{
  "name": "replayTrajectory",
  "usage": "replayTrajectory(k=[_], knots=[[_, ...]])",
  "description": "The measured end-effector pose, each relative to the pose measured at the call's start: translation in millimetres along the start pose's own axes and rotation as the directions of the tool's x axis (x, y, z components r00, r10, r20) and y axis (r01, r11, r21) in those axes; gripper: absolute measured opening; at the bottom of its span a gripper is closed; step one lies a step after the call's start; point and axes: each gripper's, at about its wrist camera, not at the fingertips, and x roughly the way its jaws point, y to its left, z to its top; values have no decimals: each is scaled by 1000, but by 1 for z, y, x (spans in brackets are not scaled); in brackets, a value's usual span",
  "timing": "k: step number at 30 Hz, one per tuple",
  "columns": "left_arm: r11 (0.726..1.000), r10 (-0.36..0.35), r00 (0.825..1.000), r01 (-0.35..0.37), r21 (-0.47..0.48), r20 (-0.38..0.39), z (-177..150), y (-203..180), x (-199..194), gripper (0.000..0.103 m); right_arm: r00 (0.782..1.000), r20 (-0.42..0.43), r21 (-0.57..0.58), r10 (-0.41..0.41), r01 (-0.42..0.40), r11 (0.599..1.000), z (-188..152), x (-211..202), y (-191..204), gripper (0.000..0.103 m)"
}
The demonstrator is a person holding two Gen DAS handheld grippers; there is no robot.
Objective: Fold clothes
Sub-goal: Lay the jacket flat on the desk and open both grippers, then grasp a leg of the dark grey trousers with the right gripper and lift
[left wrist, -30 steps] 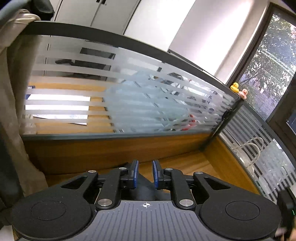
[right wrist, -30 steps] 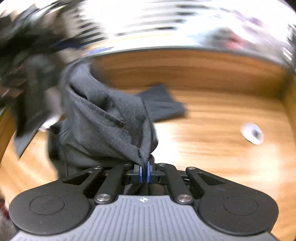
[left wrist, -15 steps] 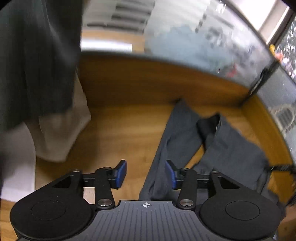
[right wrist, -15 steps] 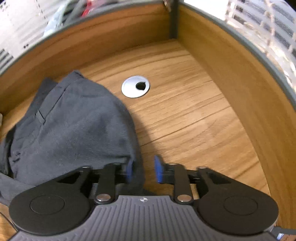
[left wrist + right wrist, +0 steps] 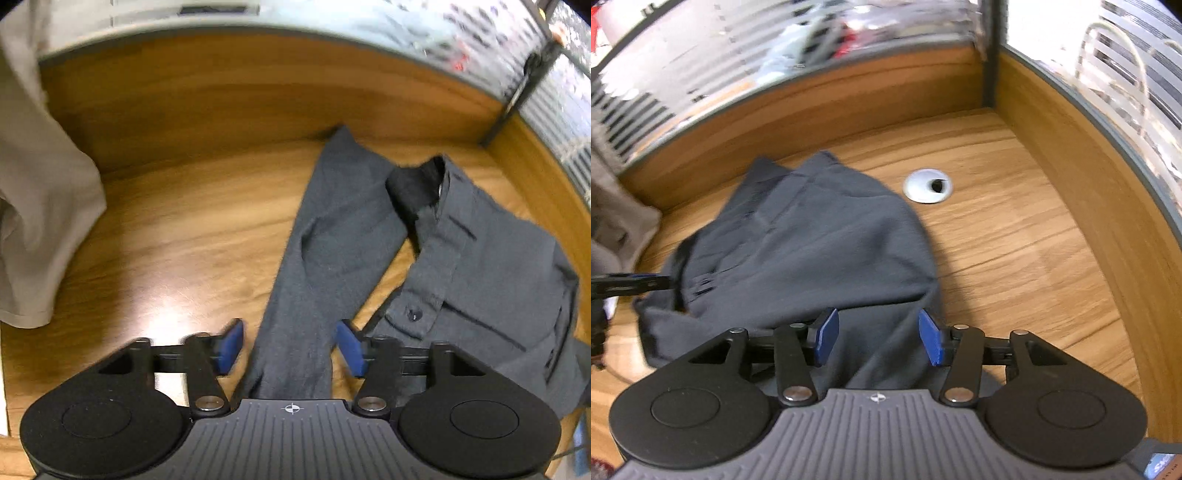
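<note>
My left claw (image 5: 290,341) stands open astride a sleeve (image 5: 332,229) of the dark grey shirt (image 5: 480,266), which lies crumpled right of centre on the wooden desk (image 5: 184,221). My right claw (image 5: 877,336), jaws just opening, straddles the shirt's near edge without clamping it.

A wooden desk (image 5: 1015,236) with warm, streaked grain fills the lower part of both views, and a bright glare of reflected light sits on it near its front edge. A round silver cable grommet (image 5: 928,185) is set into the desk toward its back corner. Wooden panels topped with striped frosted glass partitions (image 5: 683,85) rise behind and beside the desk, meeting at a dark corner post (image 5: 989,55).
</note>
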Motion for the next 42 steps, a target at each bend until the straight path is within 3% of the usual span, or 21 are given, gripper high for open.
replayTrajectory(k=[3,10,14,19,23,25,26,27,28,31,35,39,42], knots=[[999,-24,1000,24,28,-5,-7,-5,-8,6,999,11,-42,41,-40,998,-5,-11,21,60],[980,-191,981,188,69,26,-40,-31,-73,6,984,-10,-84,180,-180,980,-15,-21,74,63],[946,-298,954,290,143,35,-65,-65,-110,5,955,-29,-55,296,-297,953,-22,-20,106,66],[889,-396,918,376,260,26,-95,-104,-142,3,899,-71,45,433,-430,902,-30,-10,138,72],[840,-451,892,427,335,-7,-119,-124,-160,3,881,-169,72,442,-436,897,-38,14,157,72],[813,-472,881,446,373,-23,-128,-134,-166,3,871,-238,63,431,-429,901,-48,26,164,63],[801,-484,875,457,387,-31,-132,-137,-168,3,865,-268,57,424,-425,903,-53,31,167,42],[794,-489,872,462,396,-37,-136,-138,-170,3,859,-299,50,416,-421,905,-59,36,171,11],[790,-489,871,463,403,-42,-140,-139,-171,4,858,-314,45,406,-414,909,-66,37,172,4],[782,-503,863,478,401,-47,-149,-133,-178,8,870,-292,39,397,-404,914,-83,20,167,4],[792,-508,861,475,382,-17,-161,-112,-191,20,895,-236,78,378,-370,926,-107,-18,139,4],[832,-467,884,438,340,4,-160,-83,-188,27,933,-190,111,305,-288,951,-139,-56,103,3],[873,-405,914,379,307,24,-156,-65,-179,27,959,-161,157,232,-208,965,-173,-86,71,3]])
